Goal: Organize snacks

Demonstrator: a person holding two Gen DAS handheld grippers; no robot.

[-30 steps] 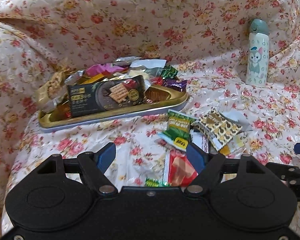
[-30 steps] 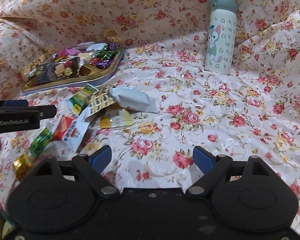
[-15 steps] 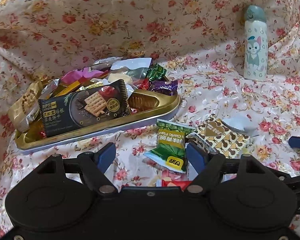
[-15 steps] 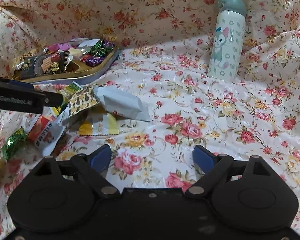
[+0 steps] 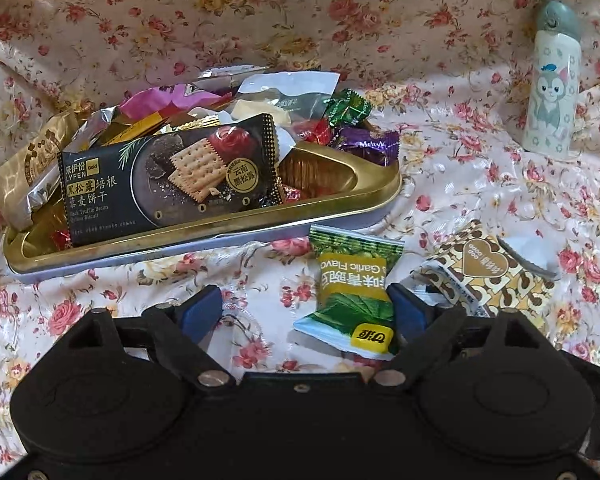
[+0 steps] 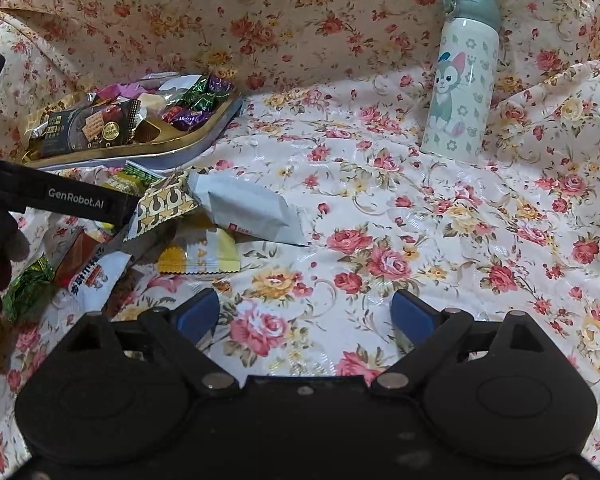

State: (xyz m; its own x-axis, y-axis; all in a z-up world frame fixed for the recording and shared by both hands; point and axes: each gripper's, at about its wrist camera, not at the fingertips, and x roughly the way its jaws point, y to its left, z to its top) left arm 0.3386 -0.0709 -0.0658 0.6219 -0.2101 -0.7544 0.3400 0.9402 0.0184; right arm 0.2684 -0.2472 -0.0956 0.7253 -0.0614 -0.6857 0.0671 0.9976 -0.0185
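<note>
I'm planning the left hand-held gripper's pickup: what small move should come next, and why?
Probably ease the left hand-held gripper slightly right and forward, then close. Its jaws are open, and the green garlic-flavour packet lies loose on the floral cloth, off-centre against the right finger. The gold tray it likely belongs in sits just beyond.

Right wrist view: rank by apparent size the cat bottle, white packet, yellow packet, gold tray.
1. gold tray
2. cat bottle
3. white packet
4. yellow packet

Tray versus bottle is close, and the tray is partly hidden.
</note>
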